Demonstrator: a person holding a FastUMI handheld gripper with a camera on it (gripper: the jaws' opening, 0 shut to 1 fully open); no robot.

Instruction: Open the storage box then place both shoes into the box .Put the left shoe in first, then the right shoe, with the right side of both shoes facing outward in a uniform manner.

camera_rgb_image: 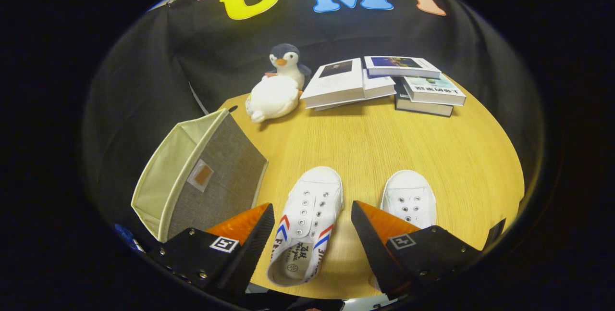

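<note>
Below, the gripper (312,234) hangs with its two wedge-shaped fingers spread wide and pinching nothing; each finger carries a small square printed marker on its upper face. Between the fingers lies the left shoe (307,227), a white canvas slip-on with rows of metal eyelets, red and blue chevron stripes on both sides and a smooth rubber toe cap, its heel opening toward the near edge of the table (384,143) and its toe pointing toward the far edge. Just beyond the right finger, partly hidden by it, sits the right shoe (409,196), of the same white canvas with the same rounded toe, well apart from its mate and also close to the near edge. At the table's left edge stands the storage box (192,181), a soft fabric cube with a coarse grey woven outer wall, a small square tab on that wall and a pale cream lining, its mouth turned toward the left, away from the shoes. The table is a light wood-grain board. Along its far edge rest a plush penguin (287,62), a rounded white plush toy (272,98) just in front of it, and a loose stack of books (384,82) with glossy covers.
</note>
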